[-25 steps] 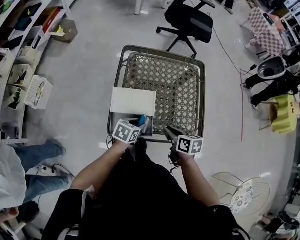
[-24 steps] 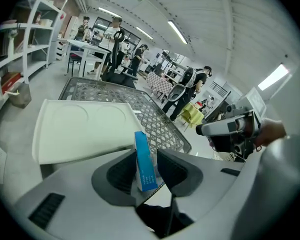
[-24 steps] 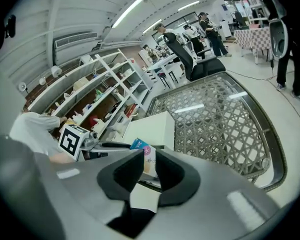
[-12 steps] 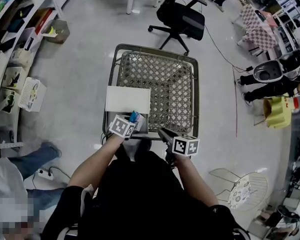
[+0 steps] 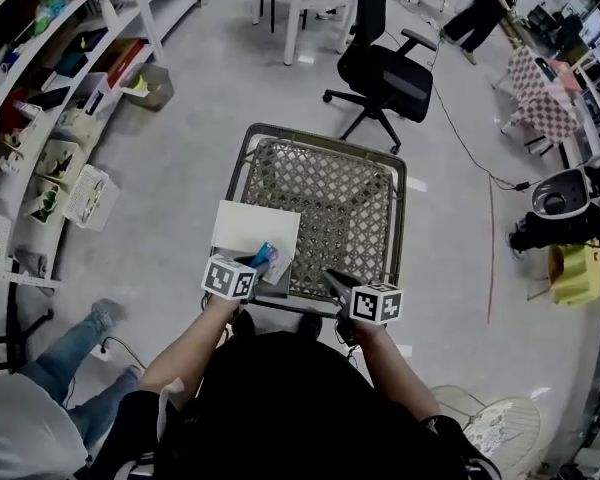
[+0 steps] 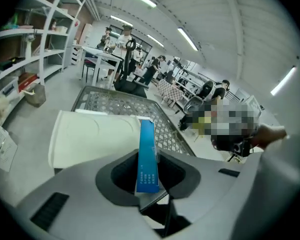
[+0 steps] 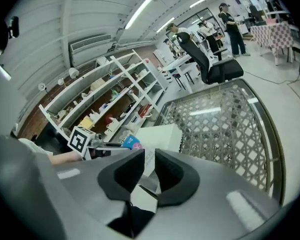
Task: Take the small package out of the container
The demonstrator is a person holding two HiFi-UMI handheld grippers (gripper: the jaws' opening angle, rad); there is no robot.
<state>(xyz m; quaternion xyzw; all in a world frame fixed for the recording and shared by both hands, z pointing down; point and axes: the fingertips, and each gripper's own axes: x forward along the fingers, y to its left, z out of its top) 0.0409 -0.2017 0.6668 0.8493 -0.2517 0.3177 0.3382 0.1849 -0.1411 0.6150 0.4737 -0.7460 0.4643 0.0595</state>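
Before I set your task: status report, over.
Left gripper jaws just closed in, shut on blue small package above cart. Right gripper jaws near together, grip unclear. White box alongside, not blocking.

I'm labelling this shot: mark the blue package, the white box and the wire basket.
blue package (image 6: pixel 147 156): left gripper view, its front face.
white box (image 5: pixel 252 226): head view, its top.
wire basket (image 5: pixel 352 200): head view, bare mesh bottom.

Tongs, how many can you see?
2. The left tongs, just closed on the blue package, are over the basket's near-left corner; the right tongs, empty, hover beside them.
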